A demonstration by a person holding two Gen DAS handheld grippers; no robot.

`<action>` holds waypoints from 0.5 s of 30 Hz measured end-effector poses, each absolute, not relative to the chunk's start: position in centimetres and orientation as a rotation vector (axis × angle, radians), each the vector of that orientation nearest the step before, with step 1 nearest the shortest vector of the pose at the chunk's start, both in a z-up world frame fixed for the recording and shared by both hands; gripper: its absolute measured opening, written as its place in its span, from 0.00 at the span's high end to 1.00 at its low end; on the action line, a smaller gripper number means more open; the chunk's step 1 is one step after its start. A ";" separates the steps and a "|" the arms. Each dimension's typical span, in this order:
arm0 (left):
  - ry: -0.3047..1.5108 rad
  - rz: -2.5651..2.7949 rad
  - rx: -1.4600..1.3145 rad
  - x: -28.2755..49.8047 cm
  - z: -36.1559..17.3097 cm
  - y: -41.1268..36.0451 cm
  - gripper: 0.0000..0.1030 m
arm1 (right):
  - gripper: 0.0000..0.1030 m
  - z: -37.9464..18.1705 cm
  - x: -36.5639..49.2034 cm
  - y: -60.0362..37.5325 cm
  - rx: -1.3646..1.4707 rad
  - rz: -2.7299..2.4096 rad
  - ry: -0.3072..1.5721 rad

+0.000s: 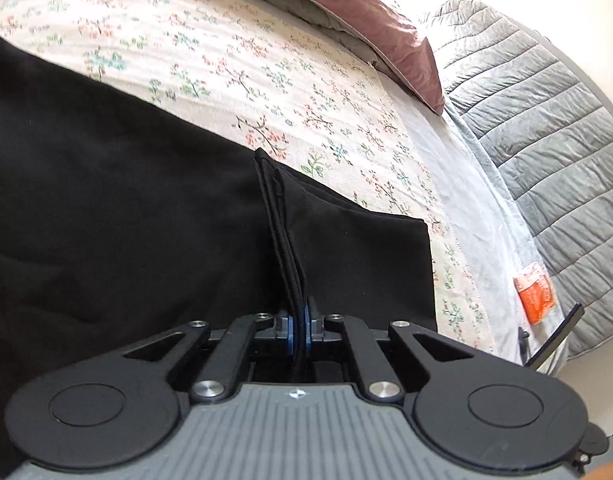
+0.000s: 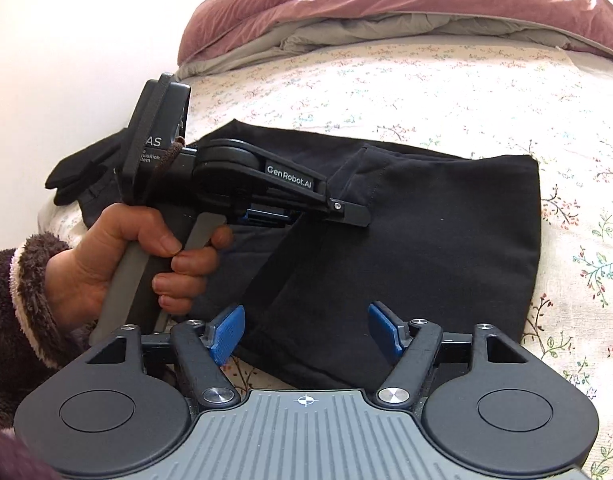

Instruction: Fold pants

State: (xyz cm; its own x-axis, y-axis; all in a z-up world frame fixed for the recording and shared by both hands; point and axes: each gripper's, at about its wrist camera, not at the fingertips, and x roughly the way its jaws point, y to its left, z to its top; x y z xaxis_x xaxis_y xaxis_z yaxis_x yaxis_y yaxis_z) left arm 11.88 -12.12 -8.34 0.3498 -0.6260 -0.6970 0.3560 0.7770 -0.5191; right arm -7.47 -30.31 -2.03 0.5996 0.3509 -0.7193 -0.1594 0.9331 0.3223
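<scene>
- Clamped in my left gripper is a bunched edge of the black pants; both blue pads press together on the stacked layers, which rise in a ridge straight ahead of the fingers.
- From my right wrist camera, my left hand wraps the grey handle of that same gripper, with a fuzzy brown sleeve at the wrist (the cuff is lined in a paler pile).
- Right of it, my right gripper stands apart, its blue pads spread wide with nothing pinched; the pants' near edge lies just beyond and below them.
- Folded into a rough rectangle, the pants lie on the floral bedsheet, one flap lifted toward my left gripper.
- At the far side of the bed sits a mauve pillow on a grey duvet.
- In my left wrist view, a quilted grey cover runs along the right, with an orange packet near its lower edge.
</scene>
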 end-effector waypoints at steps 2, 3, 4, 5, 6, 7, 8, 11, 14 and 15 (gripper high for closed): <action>1.011 -0.623 -0.244 12.1 -7.6 -10.8 0.90 | 0.33 -1.9 -7.6 -30.9 0.230 0.274 0.872; 1.001 -0.607 -0.220 12.1 -7.3 -10.1 0.90 | 0.33 -1.9 -7.5 -31.2 0.226 0.257 0.873; 0.987 -0.586 -0.192 12.2 -6.9 -9.3 0.89 | 0.33 -2.2 -7.2 -31.4 0.217 0.233 0.877; 0.971 -0.566 -0.165 12.3 -6.6 -8.5 0.89 | 0.33 -2.4 -7.0 -31.4 0.207 0.213 0.882; 0.955 -0.545 -0.140 12.3 -6.3 -7.7 0.89 | 0.33 -2.8 -6.5 -31.2 0.194 0.193 0.888; 0.944 -0.525 -0.122 12.4 -6.0 -6.9 0.89 | 0.33 -3.3 -6.1 -31.0 0.184 0.180 0.891; 0.939 -0.510 -0.113 12.5 -5.9 -5.9 0.89 | 0.33 -3.8 -5.8 -30.9 0.178 0.171 0.893; 0.945 -0.473 -0.111 12.8 -5.7 -3.1 0.89 | 0.33 -5.2 -4.5 -30.1 0.195 0.146 0.897; 0.943 -0.428 -0.107 12.9 -5.5 -0.6 0.89 | 0.33 -6.1 -3.3 -29.5 0.231 0.146 0.890; 0.937 -0.413 -0.099 13.0 -5.4 0.0 0.89 | 0.33 -6.2 -3.1 -29.3 0.234 0.147 0.888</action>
